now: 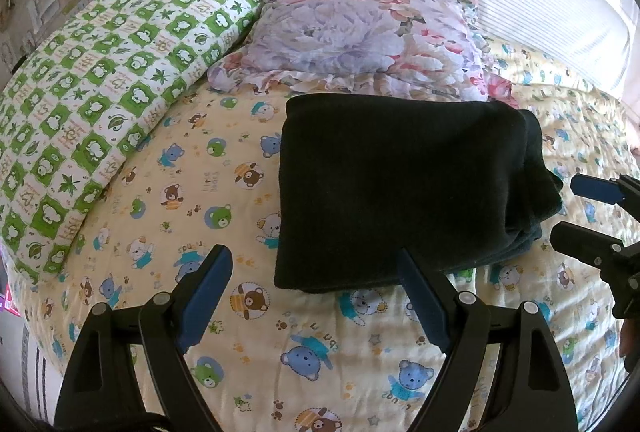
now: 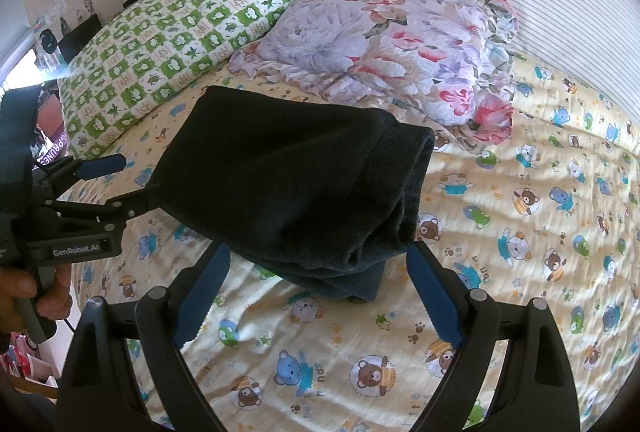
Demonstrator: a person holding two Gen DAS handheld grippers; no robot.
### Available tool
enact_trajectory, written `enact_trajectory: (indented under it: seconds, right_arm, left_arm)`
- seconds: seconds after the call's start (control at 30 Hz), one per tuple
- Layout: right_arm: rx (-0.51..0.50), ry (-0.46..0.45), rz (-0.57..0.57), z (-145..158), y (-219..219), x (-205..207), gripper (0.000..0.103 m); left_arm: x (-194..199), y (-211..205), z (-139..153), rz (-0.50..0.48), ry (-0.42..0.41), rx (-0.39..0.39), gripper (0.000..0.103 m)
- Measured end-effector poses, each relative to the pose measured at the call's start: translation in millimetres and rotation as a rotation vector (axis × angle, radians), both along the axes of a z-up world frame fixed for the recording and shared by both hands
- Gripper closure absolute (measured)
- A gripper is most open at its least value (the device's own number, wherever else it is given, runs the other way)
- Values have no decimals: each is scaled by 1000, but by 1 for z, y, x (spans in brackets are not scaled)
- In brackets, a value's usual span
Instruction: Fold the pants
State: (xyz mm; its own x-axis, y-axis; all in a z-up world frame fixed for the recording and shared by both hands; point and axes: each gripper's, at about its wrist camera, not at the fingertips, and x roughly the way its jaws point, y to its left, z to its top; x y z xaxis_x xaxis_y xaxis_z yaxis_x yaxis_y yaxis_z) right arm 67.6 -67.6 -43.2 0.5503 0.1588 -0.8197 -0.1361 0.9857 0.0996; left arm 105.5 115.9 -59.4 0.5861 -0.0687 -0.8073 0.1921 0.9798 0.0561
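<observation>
Left wrist: dark fleecy pants folded into thick rectangle on quilted bear-print bedspread; both tongs wide, empty.

I see the folded black pants lying on the bed, my left gripper spread wide just short of them.

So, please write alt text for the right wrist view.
Dark folded pants lie on a bear-print bedsheet, just ahead of the open right tool. The left tool, also open, sits at their left edge; two pillows lie behind.
</observation>
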Motion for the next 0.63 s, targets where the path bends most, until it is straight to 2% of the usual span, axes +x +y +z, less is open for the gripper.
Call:
enact_trajectory:
  seconds: [0.47, 0.63]
  right_arm:
    - [-1, 1, -18, 0, -3, -2, 13]
    - [-3, 3, -23, -1, -4, 0, 13]
  left_arm:
    - [3, -3, 1, -10, -2, -16, 18]
    - [6, 2, -2, 7, 33, -45, 17]
